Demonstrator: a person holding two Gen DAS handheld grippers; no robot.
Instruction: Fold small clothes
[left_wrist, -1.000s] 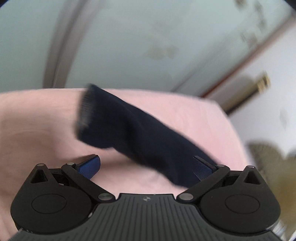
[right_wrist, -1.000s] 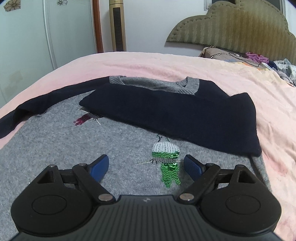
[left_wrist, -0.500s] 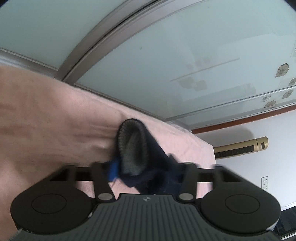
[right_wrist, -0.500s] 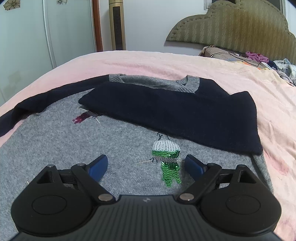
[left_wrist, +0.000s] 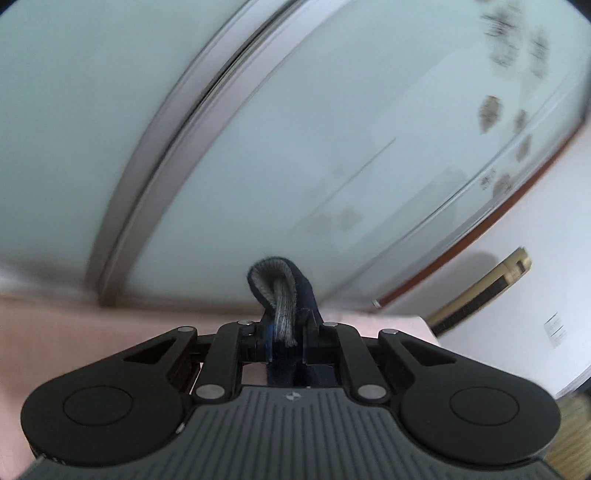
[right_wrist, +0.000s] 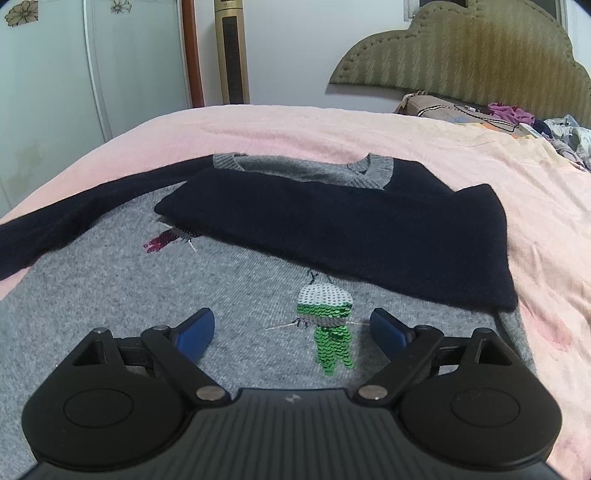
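Left gripper (left_wrist: 284, 338) clamped on the sleeve cuff (left_wrist: 275, 286); right gripper (right_wrist: 291, 326) jaws apart over the sweater (right_wrist: 110, 288), its unfolded sleeve running to 9 o'clock. Risk: thin cuff bite slips mid-fold, sleeve drops crooked.

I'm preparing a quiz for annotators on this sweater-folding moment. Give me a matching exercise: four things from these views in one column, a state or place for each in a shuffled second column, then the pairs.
Column one:
1. left tool
2. right tool
3. navy knit sleeve cuff with grey lining
4. green and white sequin figure

Column two:
A. open above the grey sweater front
B. sewn on the grey knit sweater front
C. shut on fabric
D. pinched and sticking up between two fingers

Pairs: 1-C, 2-A, 3-D, 4-B
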